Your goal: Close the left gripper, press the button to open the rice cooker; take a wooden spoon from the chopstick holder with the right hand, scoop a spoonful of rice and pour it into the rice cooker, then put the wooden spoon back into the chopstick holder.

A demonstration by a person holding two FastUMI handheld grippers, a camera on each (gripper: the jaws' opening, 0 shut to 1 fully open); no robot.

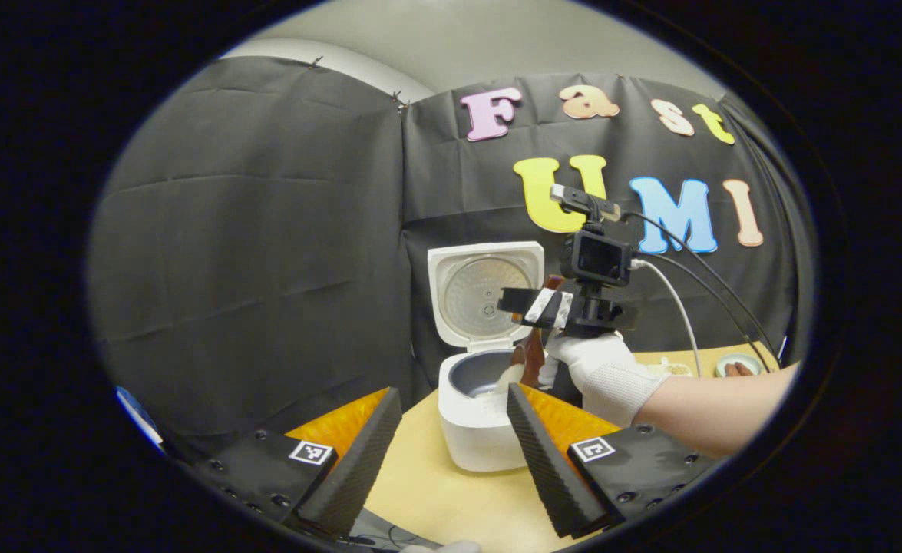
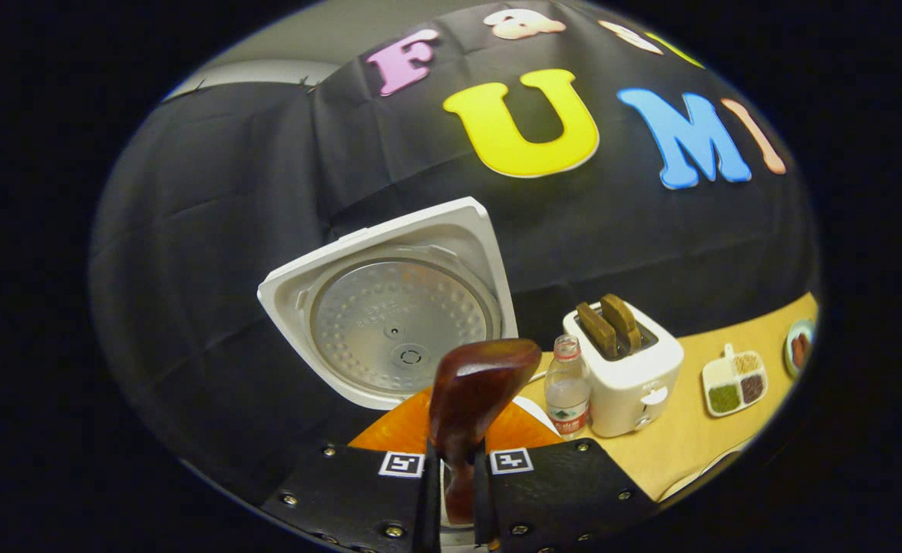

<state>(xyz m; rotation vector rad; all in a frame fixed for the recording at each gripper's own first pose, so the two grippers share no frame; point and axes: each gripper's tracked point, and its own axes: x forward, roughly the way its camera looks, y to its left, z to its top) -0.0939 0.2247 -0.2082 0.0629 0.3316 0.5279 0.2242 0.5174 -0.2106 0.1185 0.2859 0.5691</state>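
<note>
White square rice cooker [image 1: 481,430] stands on the pale wooden desk [image 1: 435,491], lid [image 1: 486,296] raised upright, grey inner pot exposed; left hand-held gripper [image 1: 451,445] low in front of it, fingers spread wide, holding nothing; right hand-held gripper [image 2: 457,491] pinches the dark brown wooden spoon [image 2: 470,399] by its handle, bowl toward the lid; in the left gripper view a white-gloved hand [image 1: 604,372] holds it over the pot, spoon tip near white rice; white toaster [image 2: 627,369], clear plastic bottle [image 2: 567,388], divided grain dish [image 2: 735,380] stand further right.
</note>
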